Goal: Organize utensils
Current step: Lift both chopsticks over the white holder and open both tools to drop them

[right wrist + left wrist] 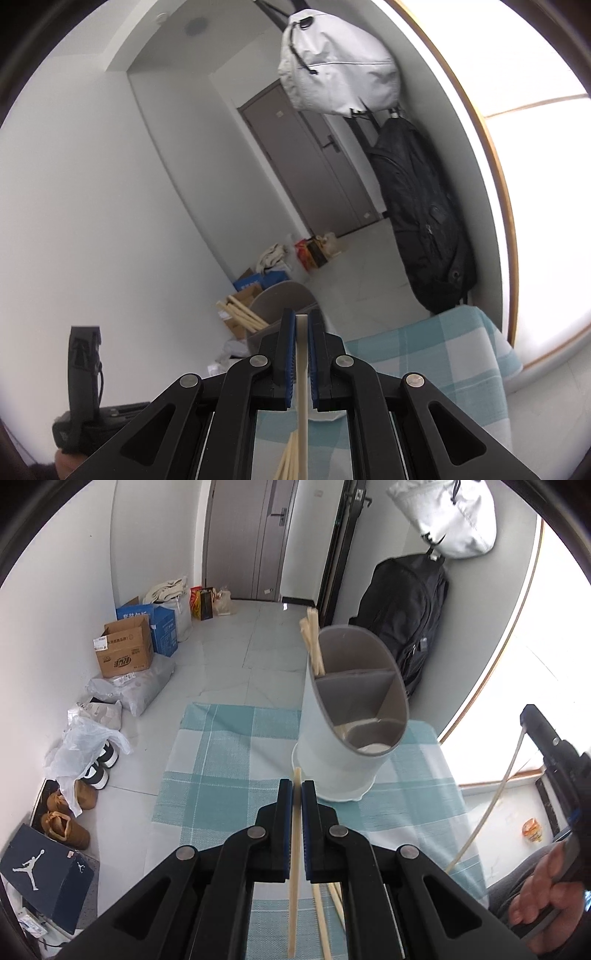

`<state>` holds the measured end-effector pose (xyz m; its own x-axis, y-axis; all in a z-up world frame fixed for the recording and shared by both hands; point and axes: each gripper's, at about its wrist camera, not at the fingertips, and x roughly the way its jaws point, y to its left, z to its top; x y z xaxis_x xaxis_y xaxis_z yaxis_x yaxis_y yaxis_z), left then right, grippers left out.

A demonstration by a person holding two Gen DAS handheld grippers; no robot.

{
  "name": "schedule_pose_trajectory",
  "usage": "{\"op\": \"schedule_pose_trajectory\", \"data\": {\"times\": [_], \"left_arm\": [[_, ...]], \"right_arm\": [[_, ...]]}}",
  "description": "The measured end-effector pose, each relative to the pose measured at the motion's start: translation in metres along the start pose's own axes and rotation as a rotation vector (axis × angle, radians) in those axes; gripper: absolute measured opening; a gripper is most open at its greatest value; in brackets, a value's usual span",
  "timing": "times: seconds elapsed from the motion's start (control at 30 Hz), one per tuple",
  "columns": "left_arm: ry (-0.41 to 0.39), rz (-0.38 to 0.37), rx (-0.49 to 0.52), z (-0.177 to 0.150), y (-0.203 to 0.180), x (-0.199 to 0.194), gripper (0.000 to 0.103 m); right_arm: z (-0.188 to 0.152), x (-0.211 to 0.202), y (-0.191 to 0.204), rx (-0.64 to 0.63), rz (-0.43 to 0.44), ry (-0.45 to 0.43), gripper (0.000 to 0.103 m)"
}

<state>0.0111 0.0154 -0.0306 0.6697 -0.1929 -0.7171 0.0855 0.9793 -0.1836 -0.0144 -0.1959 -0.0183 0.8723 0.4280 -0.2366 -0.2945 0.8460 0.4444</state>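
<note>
The bench is covered by a teal-and-white checked woven cloth (229, 760). A white plastic oval utensil holder with grey inner dividers (343, 753) stands on it, and loose pale wooden chopsticks (320, 923) lie near its close edge.

Left wrist view angled steeply down over the checked tablecloth (229, 746), close to the utensil holder (347, 734), right wrist view nearly level, low at the cloth's near edge, both sharing holder, grey door (314, 155), hanging bags.

The chopstick (294, 867) in the left claw (297, 788) runs off the picture's bottom edge. From the right wrist, the holder (280, 301) sits mostly hidden behind the right claw (302, 323).
</note>
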Motion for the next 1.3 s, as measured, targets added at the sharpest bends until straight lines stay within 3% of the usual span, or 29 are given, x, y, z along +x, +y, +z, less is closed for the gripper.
{"op": "schedule_pose_trajectory", "data": {"times": [0.27,0.63,0.73,1.03,1.3], "left_arm": [[-0.049,-0.041,0.001,0.009,-0.004,-0.014,0.001],[-0.048,-0.095,0.007,0.033,-0.016,-0.026,0.000],[-0.035,-0.125,-0.012,0.046,-0.017,-0.032,0.000],[-0.103,-0.168,-0.051,0.095,-0.021,-0.058,0.000],[-0.139,-0.221,-0.098,0.138,-0.012,-0.055,0.000]], "right_arm": [[0.010,-0.002,0.022,-0.064,0.035,-0.026,0.006],[0.039,0.014,0.028,-0.098,0.058,-0.030,0.006],[0.053,0.019,0.033,-0.116,0.066,-0.041,0.006],[0.104,0.042,0.058,-0.177,0.112,-0.067,0.006],[0.137,0.075,0.077,-0.235,0.130,-0.071,0.006]]}}
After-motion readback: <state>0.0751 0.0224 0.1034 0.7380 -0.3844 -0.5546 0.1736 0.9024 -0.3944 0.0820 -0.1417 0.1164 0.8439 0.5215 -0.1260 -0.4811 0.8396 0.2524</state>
